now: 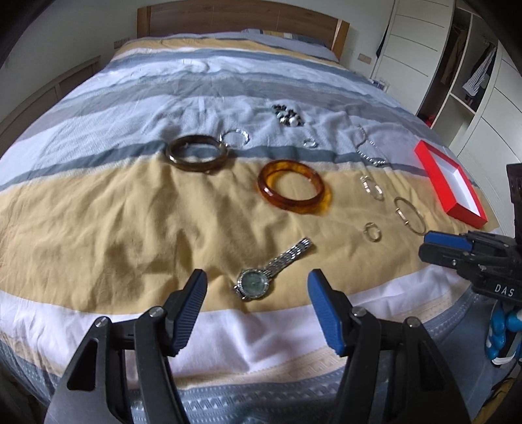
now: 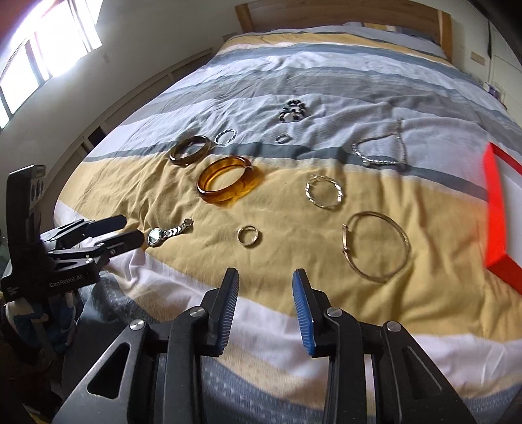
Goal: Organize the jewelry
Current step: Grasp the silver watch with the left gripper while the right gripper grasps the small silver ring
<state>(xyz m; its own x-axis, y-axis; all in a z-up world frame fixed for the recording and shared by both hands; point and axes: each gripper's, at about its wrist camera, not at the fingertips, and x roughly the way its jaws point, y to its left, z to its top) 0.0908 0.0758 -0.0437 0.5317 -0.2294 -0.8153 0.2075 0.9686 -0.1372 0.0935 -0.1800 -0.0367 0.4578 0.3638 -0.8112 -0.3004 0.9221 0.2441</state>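
Observation:
Jewelry lies spread on a striped bed cover. A silver watch (image 1: 272, 269) (image 2: 168, 232) lies just ahead of my open, empty left gripper (image 1: 257, 282) (image 2: 130, 230). An amber bangle (image 1: 293, 186) (image 2: 226, 183) and a dark brown bangle (image 1: 197, 152) (image 2: 191, 150) lie farther back. My right gripper (image 2: 265, 282) (image 1: 434, 244) is open and empty, near a small ring (image 2: 249, 235) (image 1: 372, 231) and a thin gold bangle (image 2: 375, 249) (image 1: 409, 214). A red tray (image 1: 452, 187) (image 2: 496, 212) sits at the right.
A twisted silver hoop (image 2: 324, 191), a chain bracelet (image 2: 380, 153), a dark bead bracelet (image 2: 292, 111), a small silver ring (image 2: 282, 138) and a clear bracelet (image 2: 225, 136) lie farther back. A wooden headboard (image 1: 241, 16) and a wardrobe (image 1: 456, 65) stand beyond.

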